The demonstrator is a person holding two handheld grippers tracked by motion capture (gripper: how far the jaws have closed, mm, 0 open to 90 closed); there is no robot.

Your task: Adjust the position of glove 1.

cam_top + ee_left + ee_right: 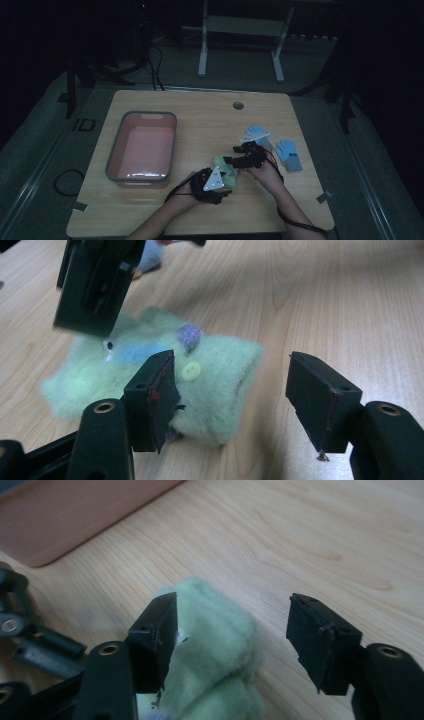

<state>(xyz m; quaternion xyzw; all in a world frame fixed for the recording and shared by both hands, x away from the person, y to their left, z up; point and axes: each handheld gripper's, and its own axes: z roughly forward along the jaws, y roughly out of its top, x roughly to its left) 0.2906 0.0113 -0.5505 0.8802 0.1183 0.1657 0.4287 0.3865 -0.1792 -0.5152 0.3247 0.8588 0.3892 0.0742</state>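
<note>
1. At the table's nine o'clock side, a pink rectangular plastic basin with a grey rim [172, 145] is seen standing with nothing in it; judged from that, nothing has yet been put away there, if that is where the gloves are meant to go.

2. At about six o'clock, near the front edge of the light wooden table [210, 107], the left gripper [235, 400] is set at one end of a pale green fuzzy knitted glove [223, 163], sewn with a yellow button and a purple one. Its jaws are seen apart, the glove's end lying between them; one pad sits against the fleece, the other stands clear, so no grip is made yet.

3. Just to the right, the right gripper [232, 635] is brought to the glove's other end. Its jaws are likewise held apart, the green fleece beside one pad and bare wood before the other.

4. At three o'clock, two light blue knitted gloves [289, 155] are left on the table, well apart from the basin and untouched.

5. The step in hand is judged an early one: the green glove is approached from both ends, not lifted, and the blue pair remains.
</note>
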